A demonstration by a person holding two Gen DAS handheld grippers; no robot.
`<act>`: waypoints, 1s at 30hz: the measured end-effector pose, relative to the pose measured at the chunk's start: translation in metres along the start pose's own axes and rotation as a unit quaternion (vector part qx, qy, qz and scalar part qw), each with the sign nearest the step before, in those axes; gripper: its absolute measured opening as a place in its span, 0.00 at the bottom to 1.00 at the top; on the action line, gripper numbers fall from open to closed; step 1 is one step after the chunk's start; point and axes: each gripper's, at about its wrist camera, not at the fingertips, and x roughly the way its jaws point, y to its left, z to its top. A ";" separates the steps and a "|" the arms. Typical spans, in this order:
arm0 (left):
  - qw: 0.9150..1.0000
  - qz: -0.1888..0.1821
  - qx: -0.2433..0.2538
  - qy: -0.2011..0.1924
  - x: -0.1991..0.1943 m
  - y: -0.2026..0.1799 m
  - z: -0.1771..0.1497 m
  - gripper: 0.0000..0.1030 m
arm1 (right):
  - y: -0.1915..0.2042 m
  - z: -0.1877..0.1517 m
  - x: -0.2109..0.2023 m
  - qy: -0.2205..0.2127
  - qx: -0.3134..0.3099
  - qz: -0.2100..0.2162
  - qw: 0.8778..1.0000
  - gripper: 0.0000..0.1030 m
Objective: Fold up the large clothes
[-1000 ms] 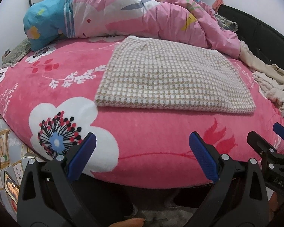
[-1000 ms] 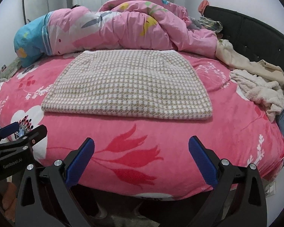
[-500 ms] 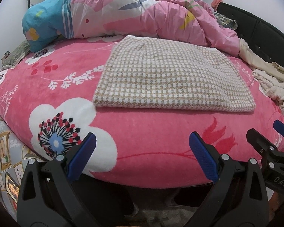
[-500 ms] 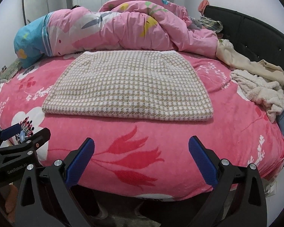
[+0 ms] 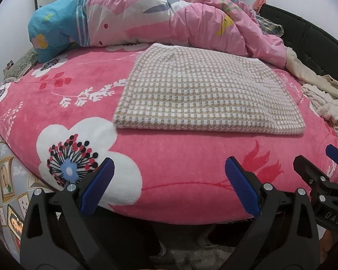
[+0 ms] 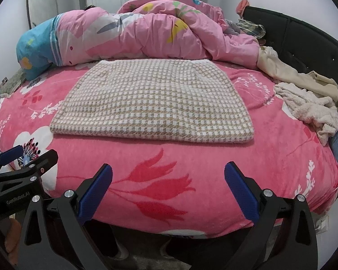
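A beige-and-white houndstooth garment (image 5: 205, 92) (image 6: 153, 103) lies folded into a flat rectangle in the middle of the pink flowered bed (image 5: 180, 164) (image 6: 191, 157). My left gripper (image 5: 169, 175) hangs open at the bed's near edge, well short of the garment, with nothing between its blue pads. To its right my right gripper (image 6: 169, 177) is held open at the same edge, also empty. Each gripper shows at the side of the other's view: the right gripper (image 5: 326, 168) in the left wrist view, the left gripper (image 6: 22, 157) in the right wrist view.
A bunched pink and blue duvet (image 5: 146, 20) (image 6: 135, 36) lies along the far side of the bed. Cream and beige clothes (image 5: 322, 99) (image 6: 304, 99) are piled at the right by the black headboard (image 6: 304, 45). Floor shows below the near edge.
Both views have shifted only slightly; the garment stays put and both grippers remain open.
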 end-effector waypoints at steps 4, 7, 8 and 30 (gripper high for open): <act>1.000 0.000 0.001 0.000 0.000 0.000 0.000 0.92 | 0.000 0.000 0.000 0.001 0.000 0.001 1.000 0.94; 1.000 0.000 0.001 0.000 0.000 0.000 0.000 0.92 | 0.000 0.000 0.000 0.001 -0.001 0.001 1.000 0.94; 1.000 0.001 0.001 0.000 0.000 -0.001 0.000 0.92 | 0.000 0.000 0.000 0.001 0.000 0.001 1.000 0.94; 1.000 0.011 -0.002 -0.002 0.000 -0.002 0.001 0.92 | 0.002 -0.001 0.003 0.002 -0.004 0.003 1.000 0.94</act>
